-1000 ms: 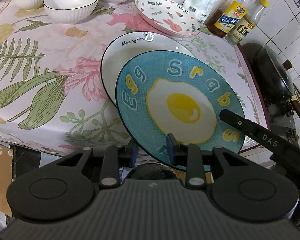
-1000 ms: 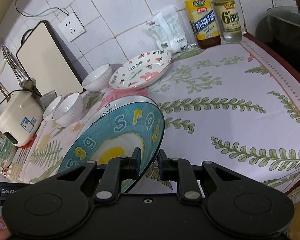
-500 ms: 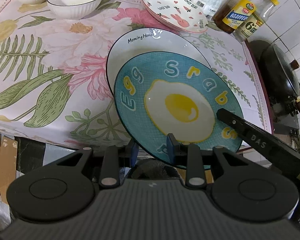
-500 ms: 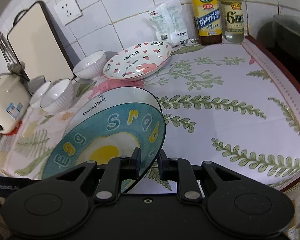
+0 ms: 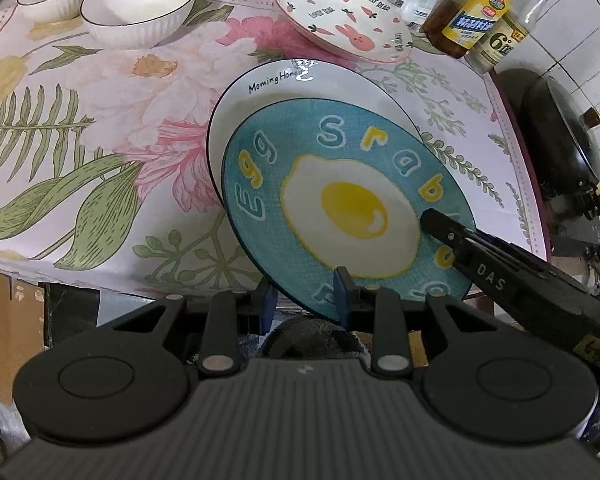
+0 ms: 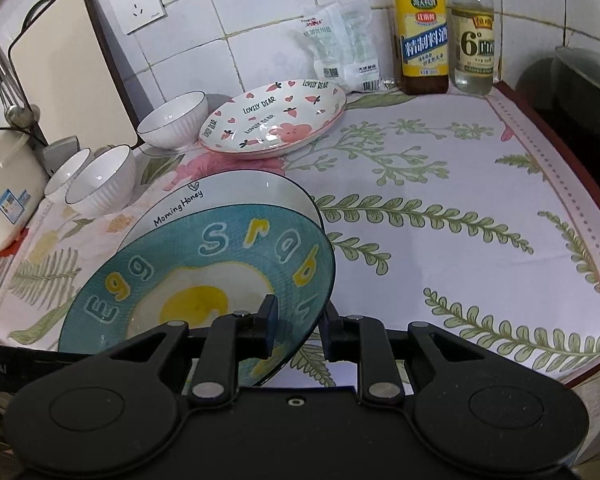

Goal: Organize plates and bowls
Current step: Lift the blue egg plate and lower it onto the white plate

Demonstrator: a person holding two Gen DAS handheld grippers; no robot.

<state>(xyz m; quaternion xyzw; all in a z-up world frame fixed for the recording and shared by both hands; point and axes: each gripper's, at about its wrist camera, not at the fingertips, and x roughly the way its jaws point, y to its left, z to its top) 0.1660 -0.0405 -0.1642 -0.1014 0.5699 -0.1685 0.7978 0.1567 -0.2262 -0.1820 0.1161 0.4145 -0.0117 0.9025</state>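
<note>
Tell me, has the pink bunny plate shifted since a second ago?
No. The pink bunny plate still sits between the white bowl and the brown bottle, by the wall.

You get even, soft indoor light; glare glints on the egg plate, and beyond it fisheye bends the wall tiles, edges darkening.

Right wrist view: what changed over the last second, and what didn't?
The right gripper jaws are opening, loosening off the rim of the round blue fried-egg plate, which is between them. The left gripper stays clamped on its near rim. The white "Morning Honey" plate underneath and the white bowls stayed put.
</note>
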